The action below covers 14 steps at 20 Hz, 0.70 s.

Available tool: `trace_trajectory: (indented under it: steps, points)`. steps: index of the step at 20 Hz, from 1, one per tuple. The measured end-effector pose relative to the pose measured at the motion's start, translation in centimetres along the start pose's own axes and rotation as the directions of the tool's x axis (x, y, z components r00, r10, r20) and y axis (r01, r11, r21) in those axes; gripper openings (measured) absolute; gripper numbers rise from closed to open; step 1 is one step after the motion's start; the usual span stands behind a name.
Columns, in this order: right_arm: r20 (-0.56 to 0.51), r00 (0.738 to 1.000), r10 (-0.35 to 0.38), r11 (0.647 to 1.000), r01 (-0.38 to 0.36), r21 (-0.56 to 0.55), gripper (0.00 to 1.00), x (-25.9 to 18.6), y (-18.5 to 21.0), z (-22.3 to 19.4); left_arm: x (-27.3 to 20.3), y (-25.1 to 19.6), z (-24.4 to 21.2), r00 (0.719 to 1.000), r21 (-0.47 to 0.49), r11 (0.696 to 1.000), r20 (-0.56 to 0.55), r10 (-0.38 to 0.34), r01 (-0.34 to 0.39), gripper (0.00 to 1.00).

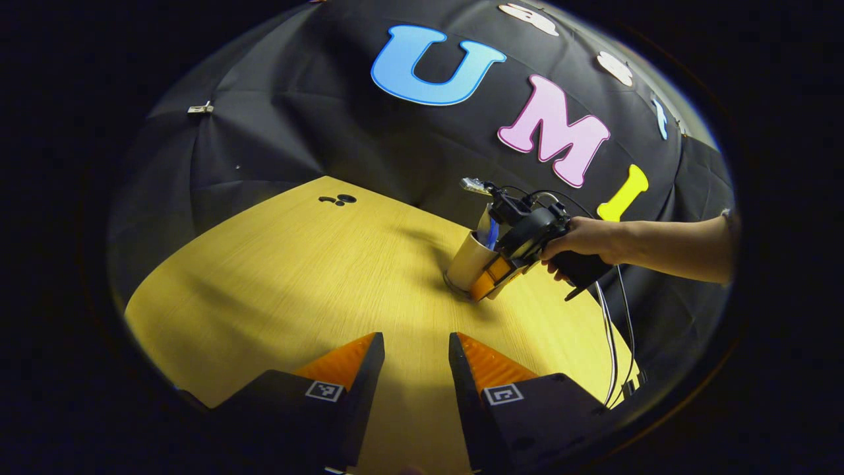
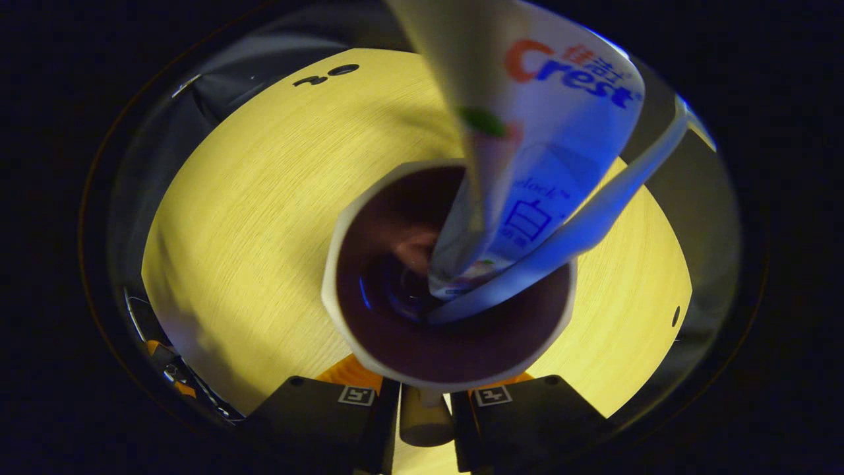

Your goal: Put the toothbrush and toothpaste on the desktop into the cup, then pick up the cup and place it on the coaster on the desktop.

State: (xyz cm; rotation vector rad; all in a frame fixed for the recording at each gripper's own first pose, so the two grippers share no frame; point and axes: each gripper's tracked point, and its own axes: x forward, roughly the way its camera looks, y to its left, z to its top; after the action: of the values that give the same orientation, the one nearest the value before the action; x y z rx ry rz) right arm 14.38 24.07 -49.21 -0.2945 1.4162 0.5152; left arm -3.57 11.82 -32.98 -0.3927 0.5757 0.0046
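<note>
Strong fisheye bending at both views' rims, we note the desktop (image 1: 277, 277) brightly lit from above, dim toward its edges, a soft shadow beside the cup (image 1: 469, 262), toothpaste (image 2: 541, 132) blurred close above the right gripper's (image 2: 425, 396) fingers.

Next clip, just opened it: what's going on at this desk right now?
A person's hand holds the right gripper closed on the wall of a tan cup, which is tilted over a dark coaster on the wooden desk. The toothpaste tube and the toothbrush are already in the cup. The left gripper hangs open and empty over the desk, nearer the camera.
</note>
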Motion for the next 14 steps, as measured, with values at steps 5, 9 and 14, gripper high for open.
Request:
trace_trajectory:
  steps: [5,9,14]
  points:
    - [0.069,0.997,0.021,0.999,-0.024,0.037,0.42,-2.6,-0.3,0.7,-1.2,-0.4,0.3,1.0,0.016,1.0,-0.001,0.026,-0.026,0.63]
    - [0.155,0.987,0.033,0.998,-0.042,0.053,0.42,-6.1,-0.9,1.1,-1.7,-1.5,1.3,0.999,0.015,0.999,0.004,0.033,-0.033,0.63]
    - [0.304,0.952,0.02,0.997,-0.041,0.064,0.43,-12.0,-1.2,1.2,-2.3,-3.7,3.4,0.999,0.026,0.999,0.016,0.029,-0.029,0.63]
